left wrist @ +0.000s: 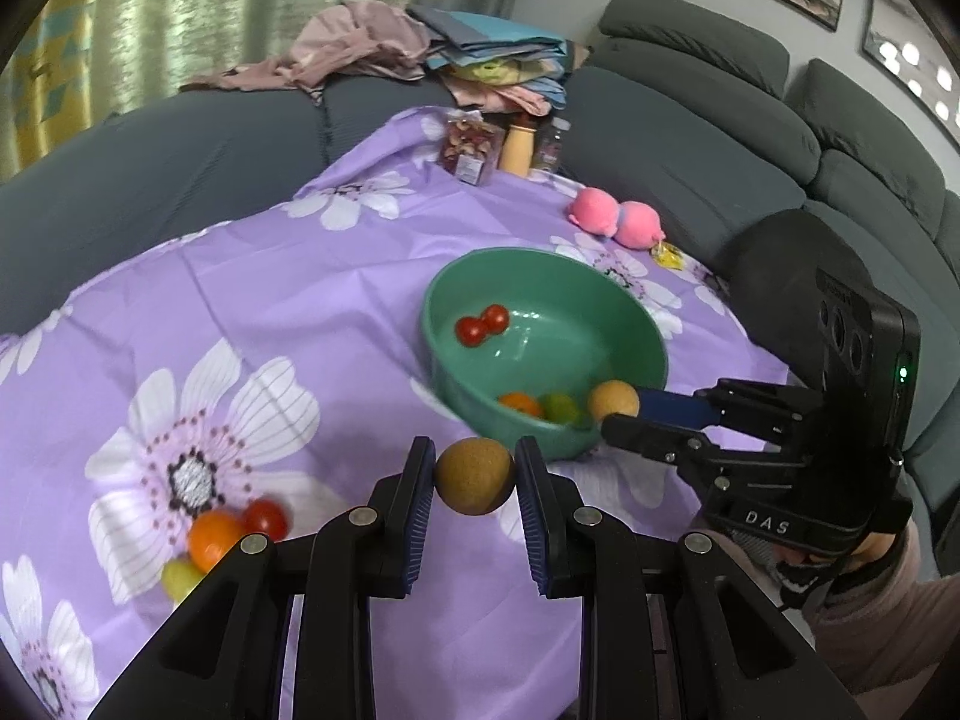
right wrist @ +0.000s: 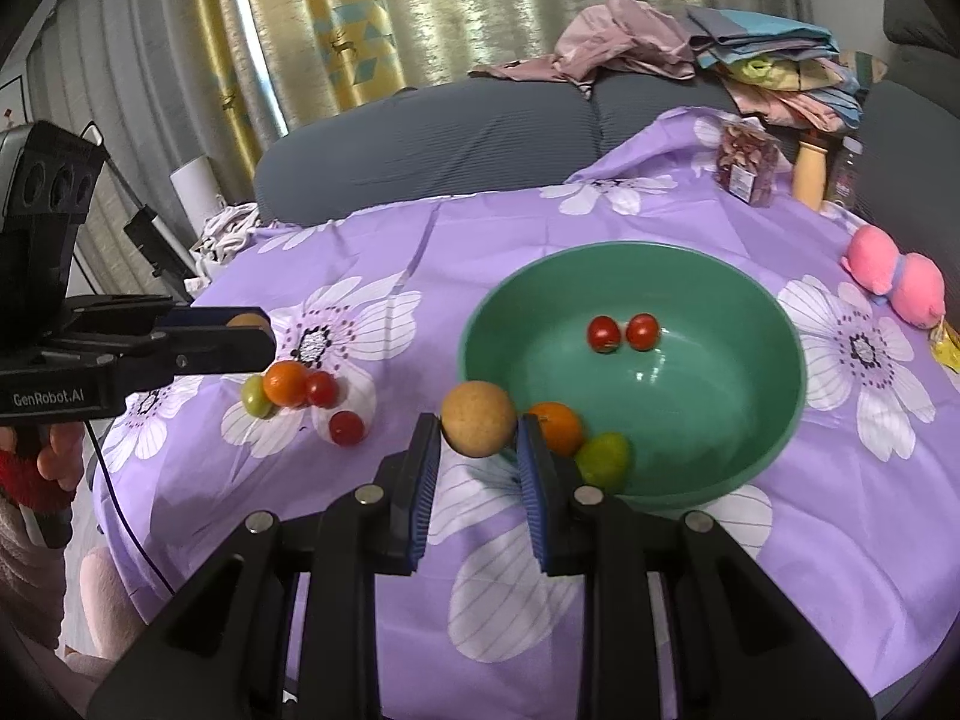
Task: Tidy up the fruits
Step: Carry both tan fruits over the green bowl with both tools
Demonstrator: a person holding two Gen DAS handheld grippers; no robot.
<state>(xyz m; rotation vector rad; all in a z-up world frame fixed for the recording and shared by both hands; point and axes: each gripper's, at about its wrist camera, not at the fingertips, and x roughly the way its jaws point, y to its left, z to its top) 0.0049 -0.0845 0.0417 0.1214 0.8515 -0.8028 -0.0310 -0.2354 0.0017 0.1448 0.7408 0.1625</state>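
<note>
Clamped between the blue pads at the bottom centre of each wrist view, a round tan fruit is riding in each tool: the left tool (left wrist: 474, 483) is gripping one tan ball (left wrist: 474, 483) short of the green plastic bowl (left wrist: 636, 324), and the right tool (right wrist: 477, 432) is squeezing another (right wrist: 478, 418) at the bowl's near rim, probably for dropping inside. At left, loose tomatoes and an orange (right wrist: 285, 384) are waiting on the purple floral table (right wrist: 840, 510).
</note>
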